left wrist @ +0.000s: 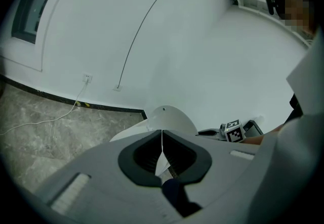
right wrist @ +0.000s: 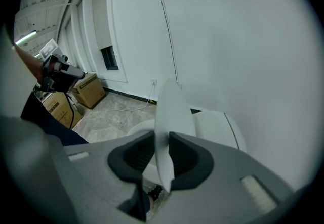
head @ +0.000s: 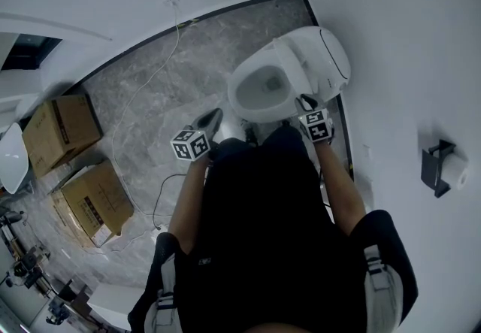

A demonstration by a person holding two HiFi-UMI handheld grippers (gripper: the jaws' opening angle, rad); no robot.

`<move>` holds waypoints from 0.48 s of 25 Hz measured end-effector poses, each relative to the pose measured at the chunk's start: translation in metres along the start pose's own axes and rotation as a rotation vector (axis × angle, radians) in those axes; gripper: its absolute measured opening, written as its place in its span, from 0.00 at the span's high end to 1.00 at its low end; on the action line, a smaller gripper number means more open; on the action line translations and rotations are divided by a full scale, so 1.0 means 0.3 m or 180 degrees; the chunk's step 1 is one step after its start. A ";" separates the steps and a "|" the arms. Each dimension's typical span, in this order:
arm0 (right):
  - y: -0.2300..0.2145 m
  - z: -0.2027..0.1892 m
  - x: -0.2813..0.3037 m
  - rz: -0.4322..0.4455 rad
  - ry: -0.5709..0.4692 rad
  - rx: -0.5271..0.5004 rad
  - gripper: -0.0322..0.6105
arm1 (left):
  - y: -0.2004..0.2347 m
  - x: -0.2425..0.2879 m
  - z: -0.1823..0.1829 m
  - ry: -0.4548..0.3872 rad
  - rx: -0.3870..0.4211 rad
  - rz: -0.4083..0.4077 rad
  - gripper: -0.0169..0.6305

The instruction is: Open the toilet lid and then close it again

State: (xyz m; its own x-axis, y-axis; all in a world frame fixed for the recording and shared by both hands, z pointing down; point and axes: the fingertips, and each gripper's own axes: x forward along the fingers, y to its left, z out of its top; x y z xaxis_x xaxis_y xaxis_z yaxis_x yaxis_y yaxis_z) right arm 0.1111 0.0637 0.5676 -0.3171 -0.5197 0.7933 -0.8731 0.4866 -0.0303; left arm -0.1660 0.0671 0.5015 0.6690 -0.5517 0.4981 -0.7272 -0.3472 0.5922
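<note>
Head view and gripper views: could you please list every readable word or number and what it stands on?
None is readable.
Cardboard box: dark print, too small to read.
Marker cubes: square patterns only, no words.

- White toilet bowl (head: 248,107): glossy, smooth, ceramic in look.
- White toilet lid (right wrist: 169,117): smooth hard plastic with a soft sheen.
- Grey veined floor (head: 150,91): polished stone-look tiles, faintly reflective.
- Brown cardboard boxes (head: 62,128): dull, matt paperboard.
- White wall (head: 391,1): smooth matt paint.
- Left tool (left wrist: 162,137): matt grey plastic shell, with darker matt pads (left wrist: 147,154) of a rubbery look.
- Person's black top (head: 263,211): matt cloth.
- Black wall-mounted roll holder (head: 434,166): dark and dull, possibly metal, though too small to be sure. The white roll (head: 457,171) on it is soft paper.
</note>
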 end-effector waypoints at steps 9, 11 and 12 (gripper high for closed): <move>0.111 -0.027 0.056 0.0117 0.0024 -0.0089 0.79 | 0.002 0.083 -0.121 0.0346 -0.0077 -0.0204 0.95; 0.140 -0.027 0.074 0.0143 -0.0002 -0.0115 0.79 | -0.001 0.115 -0.138 0.0436 -0.0044 -0.0271 0.95; 0.154 -0.029 0.084 0.0157 -0.0009 -0.0123 0.79 | -0.001 0.132 -0.146 0.0472 -0.0025 -0.0296 0.95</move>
State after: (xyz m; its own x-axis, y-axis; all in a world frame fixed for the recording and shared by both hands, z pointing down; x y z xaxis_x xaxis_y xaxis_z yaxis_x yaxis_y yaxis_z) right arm 0.0659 0.0792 0.5914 -0.3606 -0.4964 0.7896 -0.8415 0.5384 -0.0458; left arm -0.1326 0.0787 0.5487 0.7491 -0.3993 0.5286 -0.6603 -0.3852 0.6447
